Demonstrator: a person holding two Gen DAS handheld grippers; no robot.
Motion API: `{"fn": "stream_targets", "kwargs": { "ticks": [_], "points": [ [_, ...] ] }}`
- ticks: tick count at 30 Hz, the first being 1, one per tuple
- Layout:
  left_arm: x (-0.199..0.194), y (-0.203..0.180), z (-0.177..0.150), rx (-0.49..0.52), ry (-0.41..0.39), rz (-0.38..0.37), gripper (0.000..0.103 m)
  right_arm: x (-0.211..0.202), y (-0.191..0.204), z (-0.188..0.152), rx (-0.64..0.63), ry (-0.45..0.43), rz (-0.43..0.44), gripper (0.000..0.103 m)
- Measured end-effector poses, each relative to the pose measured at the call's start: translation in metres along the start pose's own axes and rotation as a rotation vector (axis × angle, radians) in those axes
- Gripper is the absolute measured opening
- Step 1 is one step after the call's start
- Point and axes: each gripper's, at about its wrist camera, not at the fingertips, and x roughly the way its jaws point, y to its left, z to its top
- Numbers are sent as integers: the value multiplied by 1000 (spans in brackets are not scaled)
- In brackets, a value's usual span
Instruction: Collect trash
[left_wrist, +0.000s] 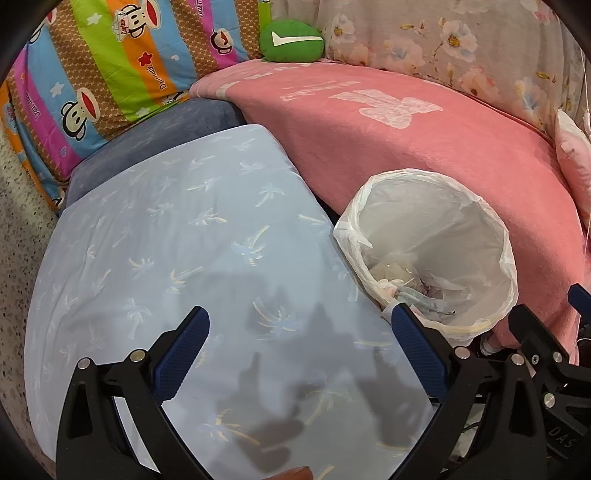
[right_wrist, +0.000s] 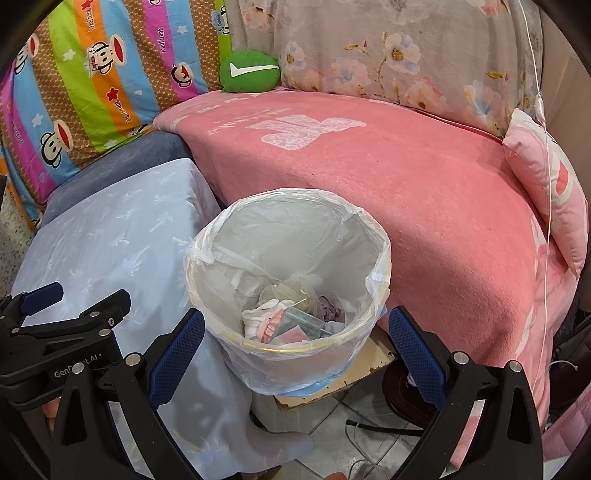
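With both the left hand-held gripper (left_wrist: 299, 350) and right hand-held gripper (right_wrist: 295, 350) wide open and empty, locate remaining litter before approaching; the lined bin (right_wrist: 288, 273) already holds scraps.

The left gripper (left_wrist: 301, 328) hangs with its blue-padded jaws spread wide and nothing between them, above a pale blue cloth (left_wrist: 177, 236) printed with palm trees. Just beside the cloth stands a bin (left_wrist: 436, 243) lined with a white plastic bag, crumpled trash (left_wrist: 406, 284) at its bottom. Behind it lies a pink blanket (left_wrist: 424, 147). A green cushion (left_wrist: 291, 40) rests against a striped cartoon quilt (left_wrist: 110, 62).
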Motion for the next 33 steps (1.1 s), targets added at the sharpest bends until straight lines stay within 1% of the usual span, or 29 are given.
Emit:
{"fn": "stream_targets", "kwargs": {
  "ticks": [7, 21, 33],
  "points": [
    [-2, -5, -1, -3, -3, -28, 95, -1, -1, -2, 6, 1, -2, 97],
    [-1, -8, -3, -15, 7, -38, 96, 0, -5, -5, 16, 4, -11, 97],
    [0, -11, -6, -11, 20, -14, 96, 1, -7, -6, 22, 8, -11, 97]
  ]
}}
